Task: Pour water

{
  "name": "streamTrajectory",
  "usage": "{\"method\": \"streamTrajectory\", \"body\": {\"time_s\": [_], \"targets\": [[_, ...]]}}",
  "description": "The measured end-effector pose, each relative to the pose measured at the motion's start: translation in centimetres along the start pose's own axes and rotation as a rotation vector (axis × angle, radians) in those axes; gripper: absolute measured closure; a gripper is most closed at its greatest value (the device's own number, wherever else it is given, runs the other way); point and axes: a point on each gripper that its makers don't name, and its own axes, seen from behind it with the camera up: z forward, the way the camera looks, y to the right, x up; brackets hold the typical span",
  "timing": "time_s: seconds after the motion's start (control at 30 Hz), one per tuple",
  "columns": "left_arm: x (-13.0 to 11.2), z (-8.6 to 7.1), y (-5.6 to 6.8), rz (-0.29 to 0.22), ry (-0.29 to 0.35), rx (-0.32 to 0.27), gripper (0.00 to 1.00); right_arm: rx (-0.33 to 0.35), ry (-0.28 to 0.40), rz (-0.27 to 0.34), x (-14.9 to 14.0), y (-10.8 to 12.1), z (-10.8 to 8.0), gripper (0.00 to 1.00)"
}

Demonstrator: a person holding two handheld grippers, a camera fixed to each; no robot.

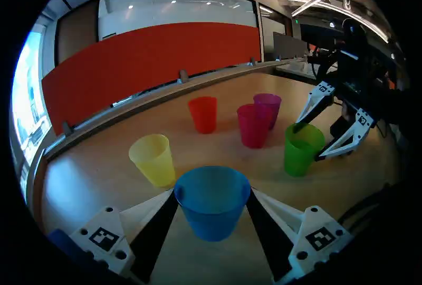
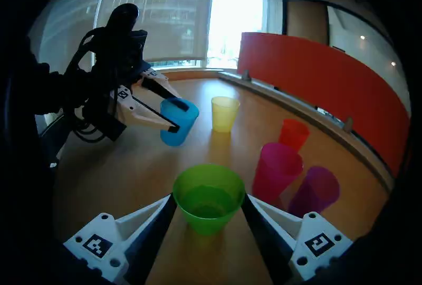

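Note:
A blue cup (image 1: 212, 206) sits between the fingers of my left gripper (image 1: 212, 195), which press on its sides; I see no water in it. In the right gripper view the same blue cup (image 2: 178, 121) is clamped in the left gripper (image 2: 178, 116), held by a dark-sleeved hand. My right gripper (image 2: 209, 200) is shut on a green cup (image 2: 209, 200) with a little water at its bottom. In the left gripper view the green cup (image 1: 302, 149) stands upright between the right gripper's (image 1: 308, 141) white fingers.
On the wooden table (image 1: 95, 179) stand a yellow cup (image 1: 153, 159), an orange-red cup (image 1: 203, 114), a magenta cup (image 1: 253, 125) and a purple cup (image 1: 268, 106) behind it. A red partition (image 1: 147, 68) runs along the table's far edge.

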Motion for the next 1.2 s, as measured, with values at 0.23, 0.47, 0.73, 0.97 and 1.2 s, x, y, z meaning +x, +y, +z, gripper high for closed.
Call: {"method": "streamTrajectory", "body": {"time_s": [0.23,0.47,0.73,0.97,1.2], "targets": [[0.1,0.0,0.0,0.000,0.004,-0.001,0.13,-0.003,-0.010,0.009,-0.2,0.1,-0.2,0.09],[-0.7,0.1,0.0,0.004,-0.012,0.002,0.13,-0.014,-0.017,0.020,-0.6,0.4,-0.4,0.08],[-0.8,0.0,-0.1,0.006,-0.015,0.005,0.13,-0.035,-0.040,0.012,-1.5,0.7,-0.4,0.04],[-1.2,0.1,0.2,0.009,-0.026,-0.004,0.13,-0.049,-0.047,0.024,-1.8,0.9,-0.9,0.00],[-1.6,0.1,0.4,0.012,-0.038,-0.012,0.13,-0.058,-0.051,0.008,-1.5,1.0,-1.6,0.00]]}}
